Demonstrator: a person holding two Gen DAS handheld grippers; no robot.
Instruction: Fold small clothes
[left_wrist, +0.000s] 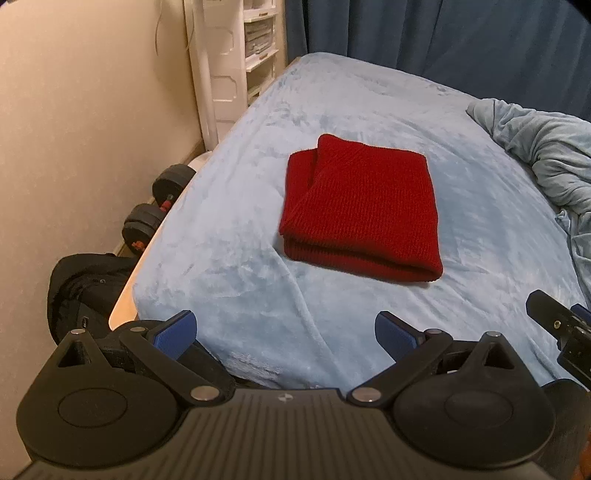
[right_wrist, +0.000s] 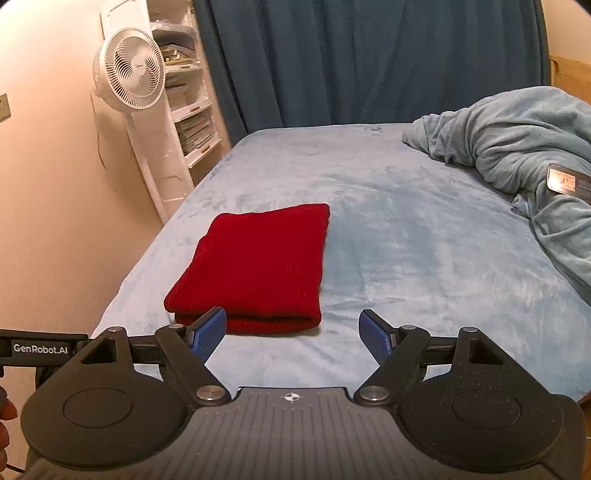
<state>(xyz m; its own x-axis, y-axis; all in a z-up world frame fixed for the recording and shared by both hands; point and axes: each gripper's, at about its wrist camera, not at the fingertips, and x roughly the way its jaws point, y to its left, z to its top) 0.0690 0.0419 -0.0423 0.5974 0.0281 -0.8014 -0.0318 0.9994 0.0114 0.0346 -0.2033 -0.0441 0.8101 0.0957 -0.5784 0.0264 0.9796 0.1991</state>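
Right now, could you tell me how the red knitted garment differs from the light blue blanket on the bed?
The red knitted garment is folded into a flat, tidy rectangle; the light blue blanket lies crumpled in a loose heap. The garment sits nearer the wall side of the bed, while the blanket is bunched at the opposite side. The garment is ribbed knit; the blanket looks plush. Both rest on the bed, untouched by either tool.

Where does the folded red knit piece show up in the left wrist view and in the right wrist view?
Left wrist view: red knit piece lies right of centre on the bed, beyond the open tongs.
Right wrist view: red knit piece lies left of centre, its near edge behind the left blue pad.
Shared landmark: the crumpled blue blanket, at the right in both.
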